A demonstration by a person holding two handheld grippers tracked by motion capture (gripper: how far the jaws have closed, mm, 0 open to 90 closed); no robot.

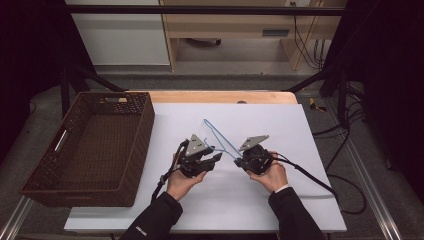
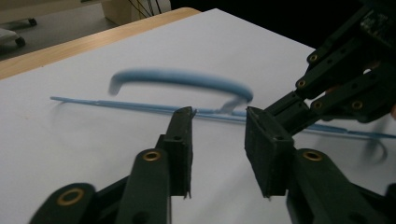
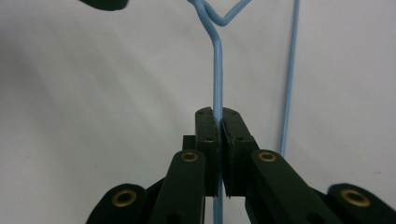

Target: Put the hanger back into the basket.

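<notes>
Right gripper view: right claw (image 3: 215, 122) clamped on blue wire hanger (image 3: 217, 60); left claw (image 2: 218, 128) parted, empty; no legible writing.

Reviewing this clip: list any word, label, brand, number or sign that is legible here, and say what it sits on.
No text can be read in these pictures.
Sleeve of the left arm: a small pale mark, too small to read.
Cabinet behind the table: a dark plate, too blurred to read.
Blue wire hanger, brown basket, white sheet: no markings.
</notes>
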